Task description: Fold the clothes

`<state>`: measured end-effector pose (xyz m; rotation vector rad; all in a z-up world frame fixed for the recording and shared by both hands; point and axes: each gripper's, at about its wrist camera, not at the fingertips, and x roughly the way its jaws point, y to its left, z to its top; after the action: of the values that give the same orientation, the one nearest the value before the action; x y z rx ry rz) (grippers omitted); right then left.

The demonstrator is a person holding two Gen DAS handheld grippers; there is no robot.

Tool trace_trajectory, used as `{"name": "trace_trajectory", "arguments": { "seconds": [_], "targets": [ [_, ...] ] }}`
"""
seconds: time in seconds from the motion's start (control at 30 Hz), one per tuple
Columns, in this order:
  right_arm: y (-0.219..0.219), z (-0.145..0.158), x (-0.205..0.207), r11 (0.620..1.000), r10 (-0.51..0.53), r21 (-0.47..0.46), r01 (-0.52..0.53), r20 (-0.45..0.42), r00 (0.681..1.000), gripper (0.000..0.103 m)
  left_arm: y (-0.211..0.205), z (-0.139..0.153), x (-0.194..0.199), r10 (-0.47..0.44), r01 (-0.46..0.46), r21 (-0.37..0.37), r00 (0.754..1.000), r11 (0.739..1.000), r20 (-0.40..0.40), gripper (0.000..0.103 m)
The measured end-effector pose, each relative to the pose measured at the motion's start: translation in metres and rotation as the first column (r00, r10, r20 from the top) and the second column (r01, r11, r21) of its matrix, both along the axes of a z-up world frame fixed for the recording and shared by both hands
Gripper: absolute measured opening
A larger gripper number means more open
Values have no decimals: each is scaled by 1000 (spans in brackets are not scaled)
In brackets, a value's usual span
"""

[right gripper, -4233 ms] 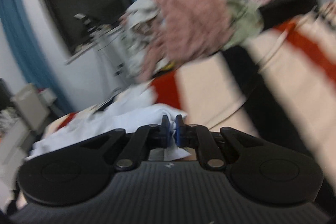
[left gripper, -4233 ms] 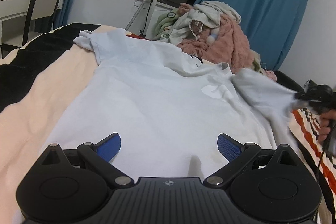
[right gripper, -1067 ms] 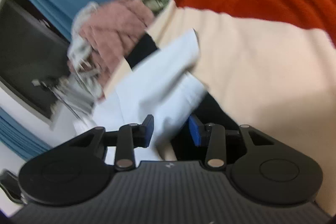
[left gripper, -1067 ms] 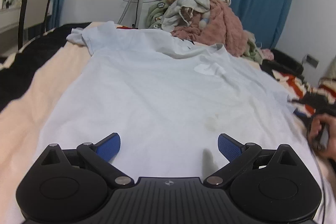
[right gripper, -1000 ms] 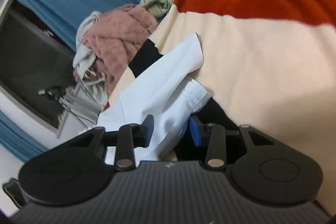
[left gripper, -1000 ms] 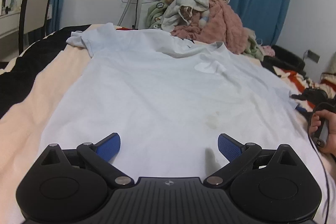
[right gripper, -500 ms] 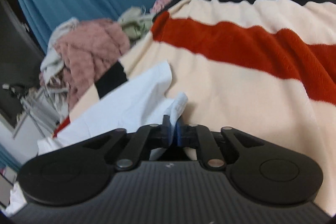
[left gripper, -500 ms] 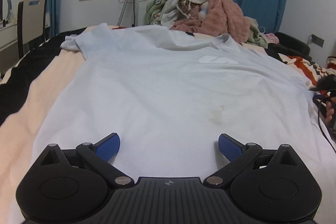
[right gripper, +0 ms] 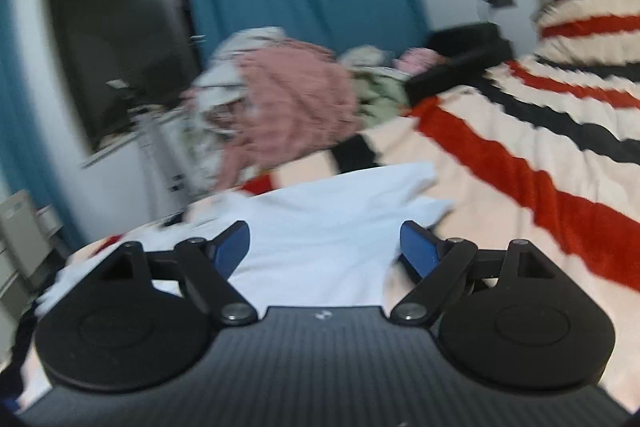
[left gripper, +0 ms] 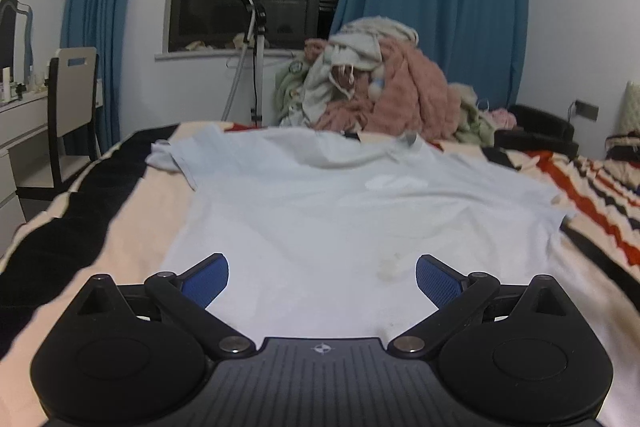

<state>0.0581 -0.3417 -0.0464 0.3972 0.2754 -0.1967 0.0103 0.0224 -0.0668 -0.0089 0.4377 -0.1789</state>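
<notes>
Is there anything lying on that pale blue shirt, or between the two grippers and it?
Nothing visible does. The shirt lies spread bare on the striped blanket; the clothes pile sits beyond its collar. Both the left gripper and right gripper are open above it.

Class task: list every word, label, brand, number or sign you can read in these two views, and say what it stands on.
No readable text anywhere.
White mark on the chest of the pale blue T-shirt: too blurred to read.
Small round emblem on the left gripper body: a symbol, not letters.
</notes>
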Motion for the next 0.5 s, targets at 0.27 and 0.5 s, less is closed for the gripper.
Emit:
{"name": "trace_trajectory", "arguments": {
  "seconds": [0.27,0.5],
  "targets": [
    [87,4,-81,973,204,-113,-201,22,979,84,19,35,-53,3,-1,-26,998,1000,63,101],
    [111,-3,-94,956,225,-195,-217,20,974,84,26,42,-70,25,-22,-60,998,998,57,101]
  ]
}}
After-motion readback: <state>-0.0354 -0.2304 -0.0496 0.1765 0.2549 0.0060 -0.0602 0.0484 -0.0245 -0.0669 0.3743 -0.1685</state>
